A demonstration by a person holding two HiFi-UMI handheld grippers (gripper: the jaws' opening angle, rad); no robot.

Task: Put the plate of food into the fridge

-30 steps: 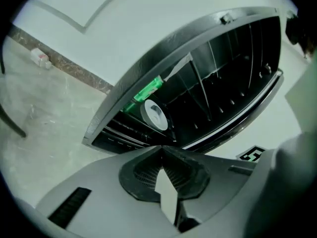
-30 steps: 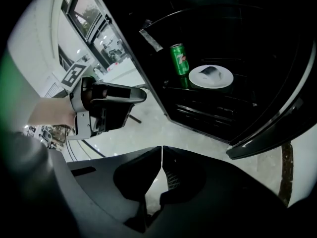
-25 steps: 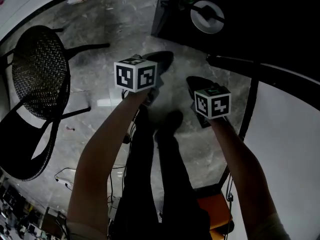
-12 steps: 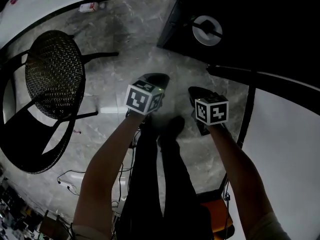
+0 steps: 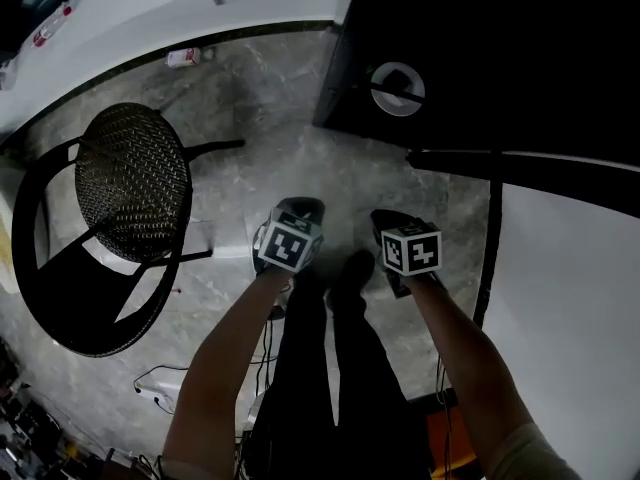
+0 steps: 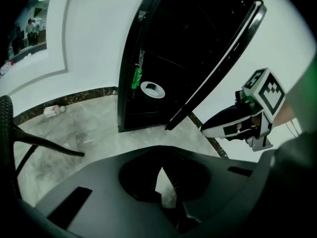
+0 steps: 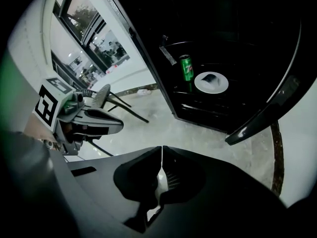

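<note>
Black fridge (image 5: 500,28) stands open, and we have drawn both grippers back from it towards our legs.
Over the grey marble floor (image 5: 260,118), our left gripper (image 6: 159,171) and right gripper (image 7: 161,157) are each closed tight on nothing. Inside the fridge, the white plate of food (image 7: 211,82) sits on a shelf, just beside a green can (image 7: 186,67).
</note>
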